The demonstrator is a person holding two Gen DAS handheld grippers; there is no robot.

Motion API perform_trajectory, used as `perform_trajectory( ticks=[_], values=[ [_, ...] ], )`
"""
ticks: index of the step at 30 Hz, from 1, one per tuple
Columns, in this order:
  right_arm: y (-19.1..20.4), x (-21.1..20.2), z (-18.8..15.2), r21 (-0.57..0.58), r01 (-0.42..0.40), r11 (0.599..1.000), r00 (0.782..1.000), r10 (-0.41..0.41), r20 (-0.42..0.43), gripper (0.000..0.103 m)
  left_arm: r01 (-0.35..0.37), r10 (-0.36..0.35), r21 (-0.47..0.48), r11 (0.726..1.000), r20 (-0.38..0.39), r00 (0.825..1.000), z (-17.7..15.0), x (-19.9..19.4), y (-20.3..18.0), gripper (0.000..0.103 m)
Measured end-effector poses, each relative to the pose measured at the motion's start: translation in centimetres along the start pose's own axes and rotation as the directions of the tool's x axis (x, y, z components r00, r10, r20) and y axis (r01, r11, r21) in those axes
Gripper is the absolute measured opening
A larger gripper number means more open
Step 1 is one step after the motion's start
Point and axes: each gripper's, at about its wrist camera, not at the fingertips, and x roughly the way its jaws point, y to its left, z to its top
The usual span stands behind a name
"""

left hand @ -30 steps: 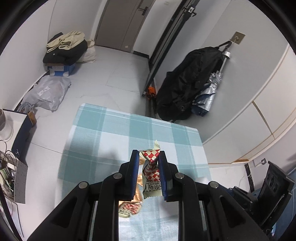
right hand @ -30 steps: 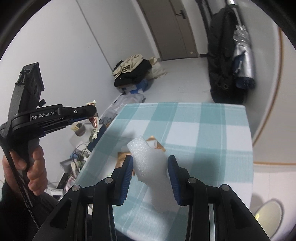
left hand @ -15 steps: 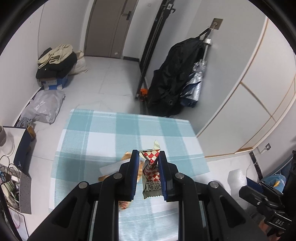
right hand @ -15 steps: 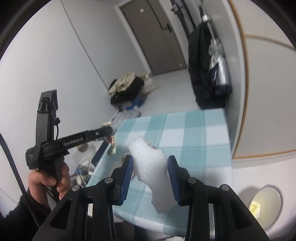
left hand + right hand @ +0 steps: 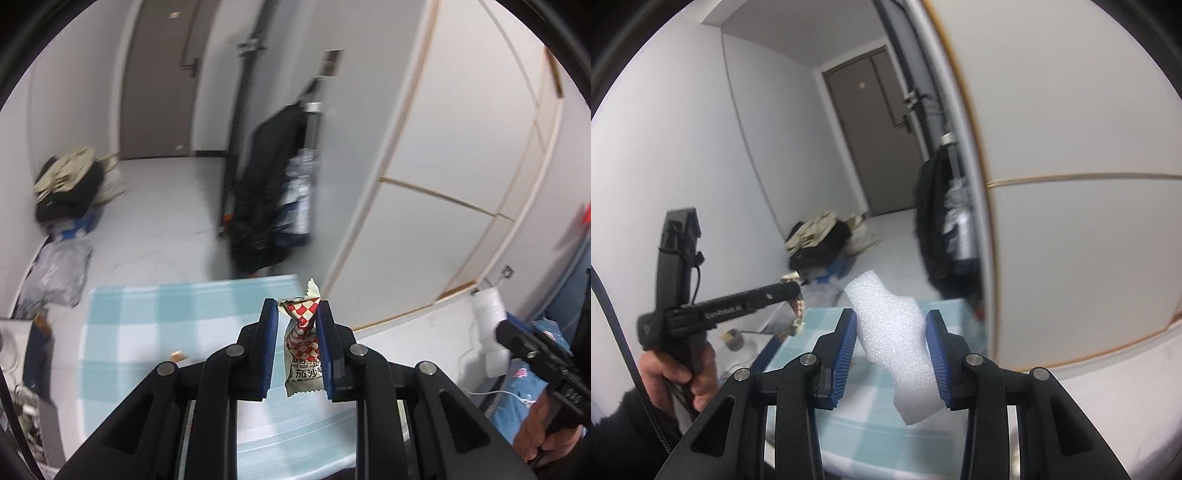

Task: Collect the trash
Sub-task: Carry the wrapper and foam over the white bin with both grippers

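Note:
My left gripper [image 5: 295, 314] is shut on a red-and-white checked snack wrapper [image 5: 302, 347] and holds it high above the table with the teal checked cloth [image 5: 147, 332]. My right gripper [image 5: 891, 325] is shut on a white foam piece [image 5: 897, 339], also held above the table [image 5: 923, 424]. The left gripper with its wrapper [image 5: 796, 314] shows at the left of the right wrist view. The foam [image 5: 487, 317] shows at the right edge of the left wrist view. A small orange scrap [image 5: 177, 356] lies on the cloth.
A black bag and a folded umbrella hang on the wall [image 5: 266, 206] beyond the table. A pile of clothes [image 5: 70, 184] and a grey parcel bag [image 5: 55, 273] lie on the floor at left. White cabinet panels [image 5: 443, 184] stand at right.
Both grippers have lifted and tilted up with their loads, away from the table. The left view has swung right towards the cabinet; the table now sits low in both views.

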Motion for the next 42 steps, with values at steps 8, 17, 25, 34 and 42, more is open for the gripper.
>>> perform_trajectory(
  ticks=[8, 17, 25, 34, 42],
  values=[
    [-6.9, -2.7, -1.8, 0.079, 0.128, 0.989, 0.992, -0.129, 0.010, 0.037, 0.115, -0.107, 0.086, 0.990, -0.094, 0.990, 0.7, 4.6, -8.1, 0.016],
    [-16.6, -3.6, -6.1, 0.203, 0.281, 0.938, 0.960, -0.277, -0.051, 0.037, 0.247, -0.205, 0.140, 0.959, -0.259, 0.944, -1.7, 12.4, -15.0, 0.016],
    [-24.5, 0.2, -12.8, 0.365, 0.347, 0.864, 0.930, -0.266, -0.254, 0.037, 0.330, -0.281, 0.049, 0.943, -0.415, 0.865, -4.0, 19.4, -17.1, 0.016],
    [-29.6, 4.7, -22.1, 0.541, 0.379, 0.751, 0.889, -0.133, -0.439, 0.037, 0.389, -0.288, 0.025, 0.921, -0.628, 0.723, -8.6, 27.3, -20.3, 0.016],
    [-31.8, 6.8, -26.9, 0.607, 0.407, 0.683, 0.854, -0.048, -0.518, 0.039, 0.419, -0.212, 0.086, 0.904, -0.761, 0.613, -12.6, 31.1, -23.0, 0.016]
  ],
)
